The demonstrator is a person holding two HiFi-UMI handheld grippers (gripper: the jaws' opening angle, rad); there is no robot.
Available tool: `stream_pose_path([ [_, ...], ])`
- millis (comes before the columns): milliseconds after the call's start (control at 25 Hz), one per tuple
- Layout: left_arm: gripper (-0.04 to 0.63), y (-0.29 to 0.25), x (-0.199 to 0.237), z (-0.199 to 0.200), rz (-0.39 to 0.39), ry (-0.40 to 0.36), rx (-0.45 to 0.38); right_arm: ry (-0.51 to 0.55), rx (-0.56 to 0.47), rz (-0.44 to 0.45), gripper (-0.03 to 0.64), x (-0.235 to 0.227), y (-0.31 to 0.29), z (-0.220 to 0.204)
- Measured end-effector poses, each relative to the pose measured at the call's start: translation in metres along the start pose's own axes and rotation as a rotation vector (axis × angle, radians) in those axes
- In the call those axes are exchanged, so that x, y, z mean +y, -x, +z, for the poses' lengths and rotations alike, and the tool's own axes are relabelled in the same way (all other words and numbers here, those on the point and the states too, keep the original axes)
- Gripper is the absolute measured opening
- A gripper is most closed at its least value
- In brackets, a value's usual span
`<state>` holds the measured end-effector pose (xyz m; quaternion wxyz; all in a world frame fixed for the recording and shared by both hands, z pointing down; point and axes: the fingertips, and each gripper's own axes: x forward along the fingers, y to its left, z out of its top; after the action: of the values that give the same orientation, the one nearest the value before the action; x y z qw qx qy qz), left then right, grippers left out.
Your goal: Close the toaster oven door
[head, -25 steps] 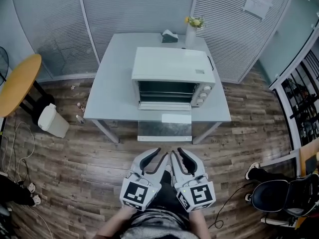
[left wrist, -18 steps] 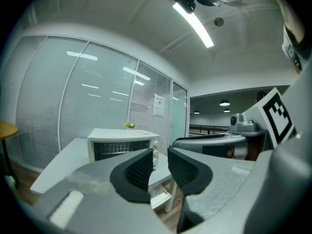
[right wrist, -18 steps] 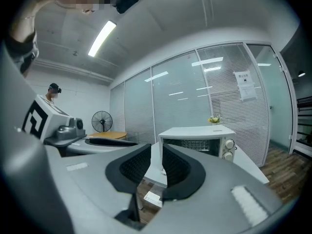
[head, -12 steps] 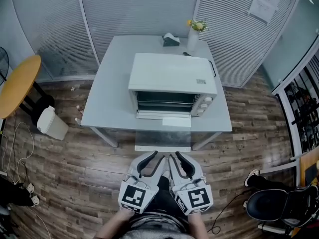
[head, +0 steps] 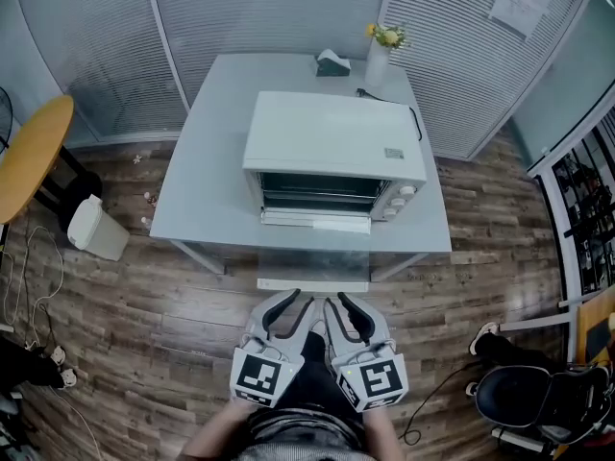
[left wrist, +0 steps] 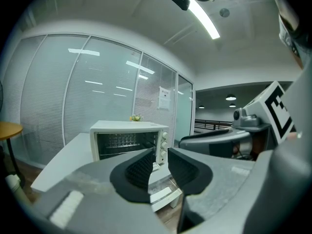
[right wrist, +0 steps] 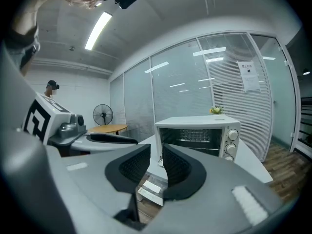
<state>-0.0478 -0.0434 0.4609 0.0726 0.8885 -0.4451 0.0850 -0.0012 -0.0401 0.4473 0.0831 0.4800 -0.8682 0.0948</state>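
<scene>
Jaws: left gripper point(left wrist: 160, 167) apart, empty | right gripper point(right wrist: 157, 162) opening, empty | toaster oven door point(head: 313, 269) down, seemingly level | fan point(right wrist: 102, 115): right gripper view only

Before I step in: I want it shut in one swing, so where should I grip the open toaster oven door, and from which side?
Probably the white handle bar along the free edge of the door, from the front and beneath: the door lies flat, hinged at the toaster oven, overhanging the table.

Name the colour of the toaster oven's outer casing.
White. The toaster oven shows best in the head view, which looks down on its top.
</scene>
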Motion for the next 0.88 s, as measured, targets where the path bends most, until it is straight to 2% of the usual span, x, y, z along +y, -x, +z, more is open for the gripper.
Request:
stream_pose_path([
  [240, 0.105, -0.013, 0.006, -0.017, 0.003, 0.01, 0.012, 0.0, 0.031, 0.0, 0.081, -0.009, -0.009, -0.009],
  [520, 0.106, -0.03, 0.013, -0.043, 0.011, 0.013, 0.069, -0.001, 0.078, 0.009, 0.081, -0.018, -0.024, -0.027],
  [880, 0.106, -0.053, 0.021, -0.106, 0.013, -0.062, 0.214, 0.008, 0.148, 0.011, 0.081, -0.026, -0.034, -0.051],
])
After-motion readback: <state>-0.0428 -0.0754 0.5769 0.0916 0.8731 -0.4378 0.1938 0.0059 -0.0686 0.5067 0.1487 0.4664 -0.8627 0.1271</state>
